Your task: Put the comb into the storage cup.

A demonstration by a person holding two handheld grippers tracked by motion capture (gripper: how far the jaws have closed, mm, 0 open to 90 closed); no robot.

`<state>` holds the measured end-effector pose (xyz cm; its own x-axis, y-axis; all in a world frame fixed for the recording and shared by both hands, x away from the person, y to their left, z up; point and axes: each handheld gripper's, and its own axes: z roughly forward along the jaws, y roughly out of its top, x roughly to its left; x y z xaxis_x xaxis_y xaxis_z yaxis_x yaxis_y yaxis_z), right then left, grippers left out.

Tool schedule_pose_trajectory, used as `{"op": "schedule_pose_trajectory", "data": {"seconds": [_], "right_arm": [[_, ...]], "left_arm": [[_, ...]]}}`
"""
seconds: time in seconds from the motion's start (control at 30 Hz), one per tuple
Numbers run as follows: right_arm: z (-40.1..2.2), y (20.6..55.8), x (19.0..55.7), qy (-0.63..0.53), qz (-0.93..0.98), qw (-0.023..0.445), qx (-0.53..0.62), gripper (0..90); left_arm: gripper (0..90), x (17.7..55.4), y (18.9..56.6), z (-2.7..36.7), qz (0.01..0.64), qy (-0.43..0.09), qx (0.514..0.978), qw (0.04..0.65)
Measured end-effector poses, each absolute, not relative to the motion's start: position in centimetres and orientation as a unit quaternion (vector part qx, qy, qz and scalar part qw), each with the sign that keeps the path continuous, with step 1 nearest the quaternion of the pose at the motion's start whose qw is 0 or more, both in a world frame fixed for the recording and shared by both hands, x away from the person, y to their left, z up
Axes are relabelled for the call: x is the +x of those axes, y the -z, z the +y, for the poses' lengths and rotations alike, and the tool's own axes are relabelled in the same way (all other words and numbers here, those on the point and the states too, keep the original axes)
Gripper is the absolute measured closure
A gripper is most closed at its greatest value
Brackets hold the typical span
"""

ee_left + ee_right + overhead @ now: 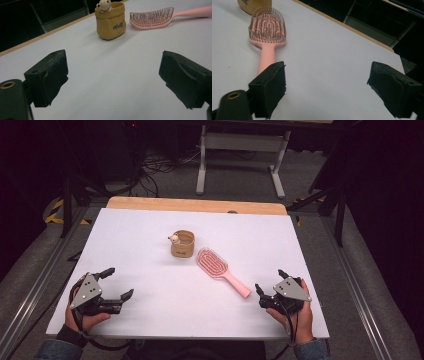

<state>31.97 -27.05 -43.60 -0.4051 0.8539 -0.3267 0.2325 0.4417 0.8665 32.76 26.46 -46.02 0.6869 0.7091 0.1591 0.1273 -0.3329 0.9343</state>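
White sheet-covered table (150, 315), wooden edge showing at far side. Near centre: tan pouch-shaped cup (182, 244) standing upright, small bear figure (173, 238) perched on its rim at the left side in the high view. Just beside the cup, toward the right and nearer the person: pink hairbrush (218, 269) lying flat, bristles up, head close to the cup but apart from it, handle angled out toward the right gripper. Left gripper (113, 283) at near-left corner of the table, held in left hand (85, 317), jaws spread wide, nothing between them, well apart from cup and brush. Left gripper view: both black jaws far apart over bare white surface, cup (110, 22) with bear (104, 4) straight ahead in the distance, brush (153, 17) to its right, bristles up. Right gripper (270, 281) at near-right of the table, held in right hand (295, 317), jaws likewise wide open and empty, pointing roughly toward the brush handle end, near it but not touching. Right gripper view: hairbrush (268, 35) ahead-left, handle end running down behind the left-hand jaw in that view, contact there not clear from that view; cup bottom (253, 6) just visible past the brush head at top edge. Grey three-cornered plates on top of both grippers, cables trailing back toward the person. Blue sleeves at bottom edge. Beyond the table: dark floor with cables, white frame legs (202, 167).
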Motion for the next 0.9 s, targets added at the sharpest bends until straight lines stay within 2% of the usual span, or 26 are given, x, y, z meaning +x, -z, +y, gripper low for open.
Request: {"op": "schedule_pose_trajectory", "data": {"seconds": [0.07, 0.1, 0.13, 0.17, 0.27, 0.3, 0.37, 0.43, 0.53, 0.9], "right_arm": [[-27.02, 43.50, 32.10, -0.383, 0.745, 0.404, 0.367, 22.3], [-26.89, 43.54, 32.22, -0.378, 0.750, 0.402, 0.366, 30.7], [-26.89, 43.54, 32.22, -0.378, 0.750, 0.402, 0.366, 30.7], [-26.76, 43.69, 32.27, -0.377, 0.752, 0.399, 0.366, 40.6], [-26.66, 43.77, 32.36, -0.376, 0.754, 0.395, 0.367, 46.3], [-26.59, 43.81, 32.43, -0.372, 0.757, 0.392, 0.368, 53.8], [-26.53, 43.84, 32.45, -0.369, 0.762, 0.386, 0.366, 60.2], [-26.55, 43.87, 32.45, -0.360, 0.764, 0.387, 0.369, 73.2], [-26.69, 43.92, 32.56, -0.364, 0.769, 0.372, 0.371, 82.2], [-26.38, 43.99, 32.65, -0.369, 0.780, 0.356, 0.359, 87.7]], "left_arm": [[10.1, 32.84, 46.12, 26.36, 0.275, -0.285, 0.763, 0.511], [10.5, 32.84, 46.10, 26.37, 0.273, -0.285, 0.766, 0.508], [10.5, 32.88, 46.11, 26.36, 0.272, -0.286, 0.767, 0.506], [10.8, 32.89, 46.13, 26.32, 0.274, -0.286, 0.767, 0.504], [11.3, 32.79, 46.16, 26.25, 0.275, -0.289, 0.767, 0.503], [11.5, 32.75, 46.15, 26.22, 0.275, -0.292, 0.765, 0.504], [12.7, 32.55, 46.02, 26.20, 0.271, -0.296, 0.763, 0.506], [13.3, 32.51, 46.03, 26.14, 0.271, -0.298, 0.761, 0.508], [13.4, 32.60, 46.09, 26.24, 0.272, -0.295, 0.764, 0.506], [13.7, 32.61, 46.09, 26.19, 0.270, -0.292, 0.768, 0.503]]}}
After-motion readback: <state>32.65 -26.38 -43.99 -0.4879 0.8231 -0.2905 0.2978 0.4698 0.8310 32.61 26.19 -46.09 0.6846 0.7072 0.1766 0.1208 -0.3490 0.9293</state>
